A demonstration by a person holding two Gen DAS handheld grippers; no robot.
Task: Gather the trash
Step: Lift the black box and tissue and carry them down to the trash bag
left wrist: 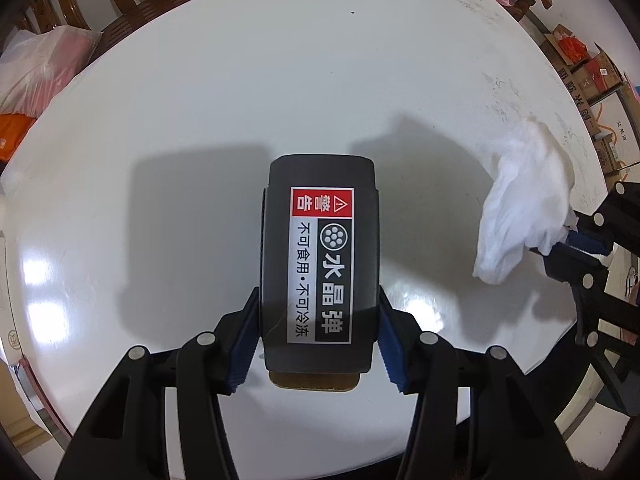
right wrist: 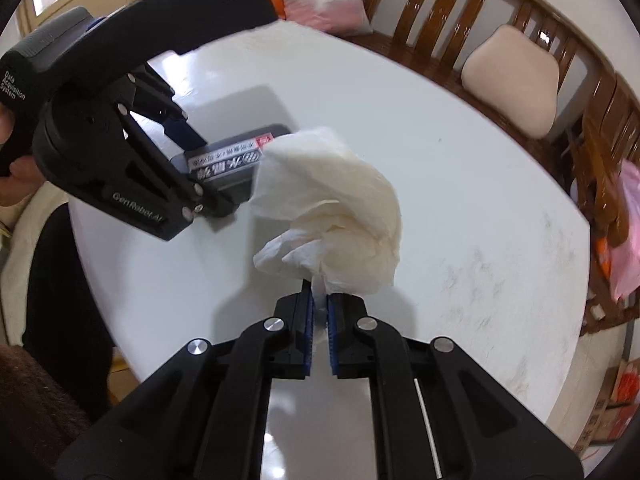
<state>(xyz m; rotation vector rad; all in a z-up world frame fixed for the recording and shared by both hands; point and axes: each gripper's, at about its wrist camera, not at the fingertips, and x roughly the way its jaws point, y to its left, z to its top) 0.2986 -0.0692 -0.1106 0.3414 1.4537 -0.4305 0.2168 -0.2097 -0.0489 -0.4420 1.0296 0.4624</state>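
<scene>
A dark grey box (left wrist: 320,260) with a red, white and black warning label sits between the blue pads of my left gripper (left wrist: 318,344), which is shut on its two long sides just above the white round table (left wrist: 240,92). The same box (right wrist: 236,160) shows in the right wrist view, gripped from the left by the left gripper (right wrist: 200,172). My right gripper (right wrist: 319,320) is shut on the lower end of a crumpled white tissue (right wrist: 340,216), lifted off the table. In the left wrist view that tissue (left wrist: 524,200) hangs at the right from the right gripper (left wrist: 576,240).
Wooden slatted chairs (right wrist: 500,12) ring the table's far side, one with a beige cushion (right wrist: 512,80). Pink plastic bags (right wrist: 324,0) lie on the seats. Cardboard boxes (left wrist: 592,76) stand on the floor beyond the table edge. A person's hand (right wrist: 12,152) holds the left gripper's handle.
</scene>
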